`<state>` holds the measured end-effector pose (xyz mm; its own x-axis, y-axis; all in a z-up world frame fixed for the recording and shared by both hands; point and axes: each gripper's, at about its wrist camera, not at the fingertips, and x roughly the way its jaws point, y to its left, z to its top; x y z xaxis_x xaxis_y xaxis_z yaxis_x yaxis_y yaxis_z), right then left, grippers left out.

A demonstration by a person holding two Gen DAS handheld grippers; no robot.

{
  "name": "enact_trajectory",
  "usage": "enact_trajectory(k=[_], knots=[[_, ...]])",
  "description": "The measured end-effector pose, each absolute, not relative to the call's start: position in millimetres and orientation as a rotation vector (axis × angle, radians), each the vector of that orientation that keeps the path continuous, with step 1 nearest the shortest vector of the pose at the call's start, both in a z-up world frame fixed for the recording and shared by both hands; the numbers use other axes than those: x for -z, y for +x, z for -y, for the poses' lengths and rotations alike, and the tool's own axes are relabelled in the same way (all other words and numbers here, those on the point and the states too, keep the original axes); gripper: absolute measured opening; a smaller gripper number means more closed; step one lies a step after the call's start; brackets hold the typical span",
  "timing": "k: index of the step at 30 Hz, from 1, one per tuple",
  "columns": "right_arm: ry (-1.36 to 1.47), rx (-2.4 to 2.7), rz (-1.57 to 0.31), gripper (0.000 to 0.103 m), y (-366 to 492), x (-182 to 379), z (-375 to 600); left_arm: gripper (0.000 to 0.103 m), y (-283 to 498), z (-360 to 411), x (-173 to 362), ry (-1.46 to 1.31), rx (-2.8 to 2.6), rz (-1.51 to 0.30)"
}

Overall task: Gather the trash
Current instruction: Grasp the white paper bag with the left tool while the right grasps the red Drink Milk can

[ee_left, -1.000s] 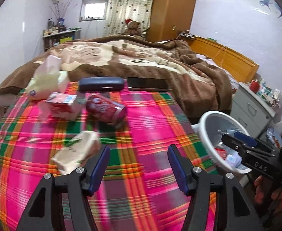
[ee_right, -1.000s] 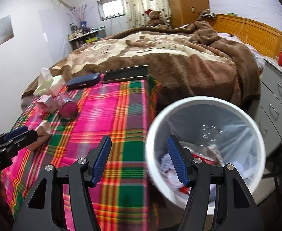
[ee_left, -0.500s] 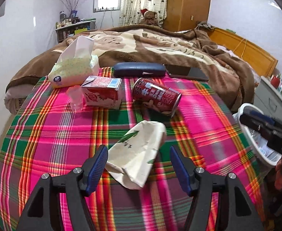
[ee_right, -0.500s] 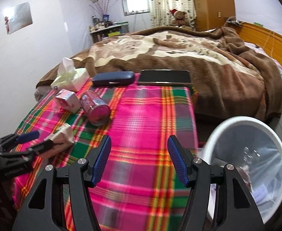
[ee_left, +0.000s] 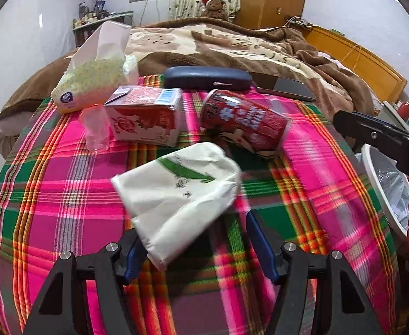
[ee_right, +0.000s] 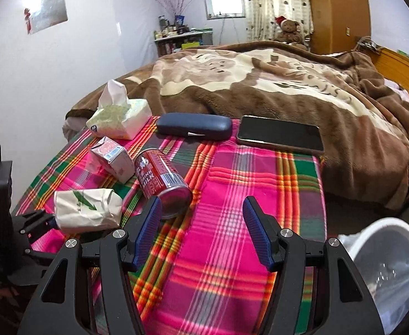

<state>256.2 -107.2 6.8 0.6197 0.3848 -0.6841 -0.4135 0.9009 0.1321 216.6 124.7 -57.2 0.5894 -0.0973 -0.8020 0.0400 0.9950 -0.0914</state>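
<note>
The bed [ee_right: 274, 83] with its brown and cream blanket fills the far part of both views, from 10 to 2 o'clock. In front of it lies the plaid cloth [ee_left: 65, 189] in pink, green and orange, which carries all the small things. At 4 o'clock in the right wrist view stands the white trash bin [ee_right: 394, 254] with a clear liner, beside the cloth's edge.

The left gripper [ee_left: 193, 248] is spread wide. Its left blue pad is partly hidden behind the near end of the white paper packet [ee_left: 182, 198]; whether the pad touches it I cannot tell. The packet has a green stripe and small printed characters that are too blurred to read. The right gripper [ee_right: 201, 229] is also spread and holds nothing, over the cloth.

At 12 o'clock from the packet lies a red drink can [ee_right: 160, 178] on its side, with the word "MILK" readable on it. Just beside it, at 9 o'clock, stands a red and white drink carton [ee_left: 146, 117] with a barcode, and a clear plastic cup [ee_left: 95, 128] is next to that. Further back are the soft tissue pack [ee_left: 93, 83], a dark blue glasses case [ee_right: 193, 125] and a black phone [ee_right: 279, 134].
</note>
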Motion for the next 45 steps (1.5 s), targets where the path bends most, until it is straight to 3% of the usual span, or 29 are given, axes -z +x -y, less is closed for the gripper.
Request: enact_trajectory(k=[7, 14, 42, 44, 45], knots=[[-0.038, -0.526, -0.782, 0.062, 269, -4, 88, 0.066, 217, -143, 54, -0.124, 0.07, -0.898], [-0.103, -0.566, -0.774, 0.062, 271, -1, 67, 0.046, 214, -168, 53, -0.2, 0.032, -0.893], [-0.173, -0.559, -0.859, 0.062, 287, 26, 37, 0.044, 213, -211, 55, -0.268, -0.071, -0.87], [-0.171, -0.551, -0.856, 0.057, 286, 26, 36, 0.044, 213, -211, 55, -0.265, -0.071, -0.87], [-0.162, -0.546, -0.854, 0.057, 286, 26, 37, 0.039, 213, -211, 55, -0.262, -0.074, -0.87]])
